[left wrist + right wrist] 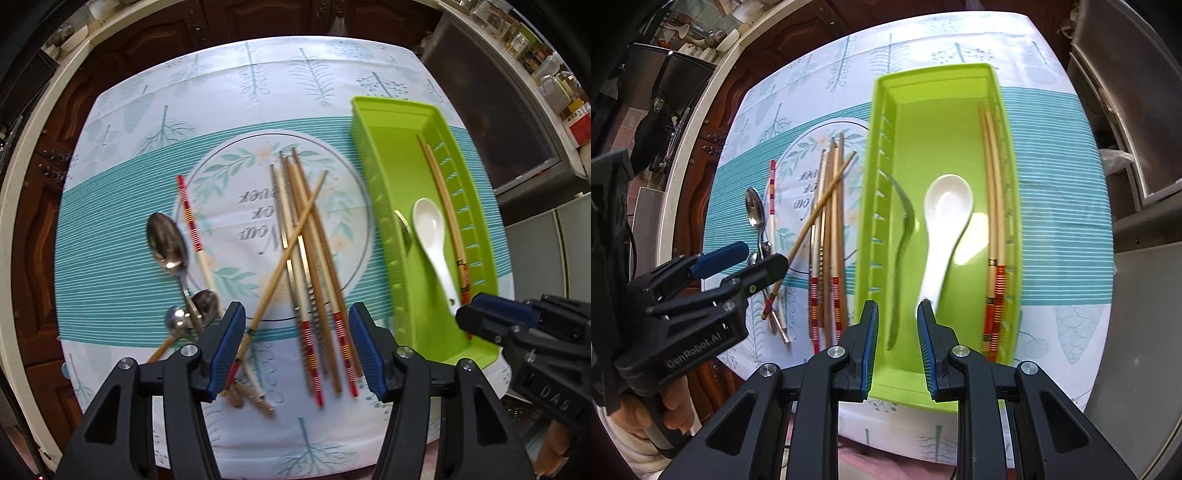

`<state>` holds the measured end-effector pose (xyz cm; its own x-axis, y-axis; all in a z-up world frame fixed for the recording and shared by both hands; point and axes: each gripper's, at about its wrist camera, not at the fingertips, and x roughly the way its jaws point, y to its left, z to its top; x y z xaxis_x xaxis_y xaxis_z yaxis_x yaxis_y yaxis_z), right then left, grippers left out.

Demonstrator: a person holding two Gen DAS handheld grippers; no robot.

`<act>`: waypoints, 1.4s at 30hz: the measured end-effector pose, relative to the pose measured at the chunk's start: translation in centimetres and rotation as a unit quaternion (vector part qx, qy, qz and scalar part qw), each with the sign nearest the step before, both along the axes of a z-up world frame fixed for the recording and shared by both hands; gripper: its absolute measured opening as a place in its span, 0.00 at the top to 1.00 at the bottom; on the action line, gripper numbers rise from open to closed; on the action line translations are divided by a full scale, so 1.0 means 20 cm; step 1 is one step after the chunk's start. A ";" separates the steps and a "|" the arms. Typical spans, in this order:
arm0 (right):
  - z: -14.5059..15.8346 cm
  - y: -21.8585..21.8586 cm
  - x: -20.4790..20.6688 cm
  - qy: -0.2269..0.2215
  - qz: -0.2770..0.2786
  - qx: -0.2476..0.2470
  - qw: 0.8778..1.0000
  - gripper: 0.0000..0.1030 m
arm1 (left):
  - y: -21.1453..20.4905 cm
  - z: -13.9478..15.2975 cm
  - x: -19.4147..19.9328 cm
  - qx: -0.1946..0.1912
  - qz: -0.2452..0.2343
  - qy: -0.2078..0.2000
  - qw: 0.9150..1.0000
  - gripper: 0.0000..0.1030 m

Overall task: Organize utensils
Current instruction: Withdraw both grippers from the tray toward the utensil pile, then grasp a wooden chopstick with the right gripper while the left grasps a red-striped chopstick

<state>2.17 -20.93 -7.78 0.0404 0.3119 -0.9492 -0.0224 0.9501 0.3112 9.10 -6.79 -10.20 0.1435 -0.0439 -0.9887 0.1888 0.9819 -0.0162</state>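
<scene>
My left gripper (297, 347) points down, open, above the striped ends of a loose pile of chopsticks (306, 236) on the tablecloth; nothing is between its pads. A big metal spoon (166, 240), smaller spoons (192, 314) and a lone red-striped chopstick (190, 218) lie to the left of the pile. The green tray (373, 177) on the right holds a white spoon (947, 206), a metal spoon (905, 236) and a pair of chopsticks (991, 177). My right gripper (898, 339) hovers open over the tray's near end, its pads bare, one tip close to the white spoon's handle.
The table (258, 74) carries a teal and white patterned cloth. Dark wooden cabinets and a white counter edge (22, 206) curve around the far and left sides. Grey appliances (1126, 110) stand to the right. A hand (676, 406) grips the left tool's handle.
</scene>
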 end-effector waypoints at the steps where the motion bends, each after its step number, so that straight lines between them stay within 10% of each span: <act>1: 0.01 0.03 0.00 -0.001 0.003 0.000 1.000 0.79 | 0.01 -0.01 -0.01 0.005 -0.002 -0.003 1.000 0.41; 27: -0.26 0.62 0.16 0.046 -0.044 0.062 0.996 0.79 | 0.59 -0.11 0.02 -0.005 -0.014 0.008 1.000 0.39; 42: -0.51 0.82 0.28 0.078 -0.131 0.014 0.988 0.79 | 0.80 -0.16 0.10 -0.035 -0.036 0.029 0.998 0.40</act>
